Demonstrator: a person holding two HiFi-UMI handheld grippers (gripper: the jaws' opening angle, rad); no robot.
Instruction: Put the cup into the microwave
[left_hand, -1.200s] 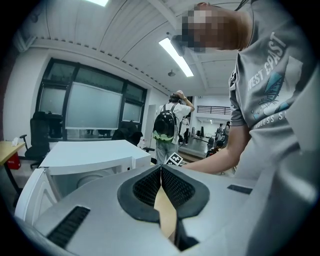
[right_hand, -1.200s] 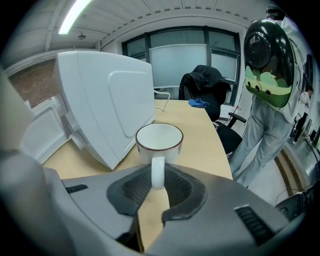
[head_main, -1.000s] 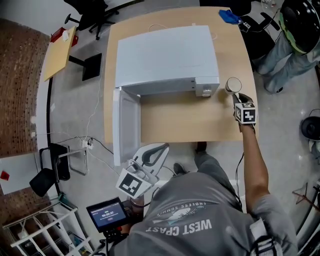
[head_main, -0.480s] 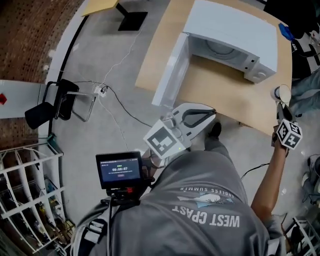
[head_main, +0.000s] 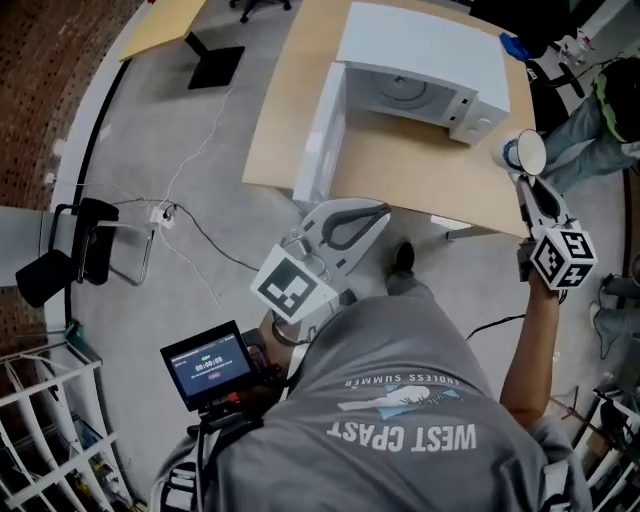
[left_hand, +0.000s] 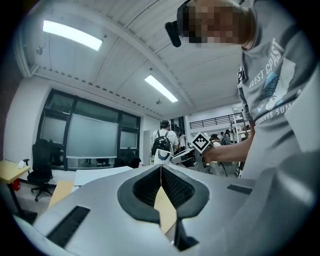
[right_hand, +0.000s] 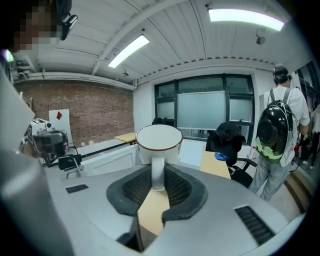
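Broadly, the wooden table carries the white microwave. Its cavity faces the person and its door is swung wide at the left edge, with bare tabletop in front. By the table's right edge, the right gripper, on an outstretched arm, is clenched on the handle of the cup, which is upright, mouth up. The left gripper, jaws closed on nothing, points level near the door.

Head view: crops the table at the top edge and a bystander at the right; leaves screen print too small to read. Left gripper view: hides the lower part of the cup behind the left gripper.
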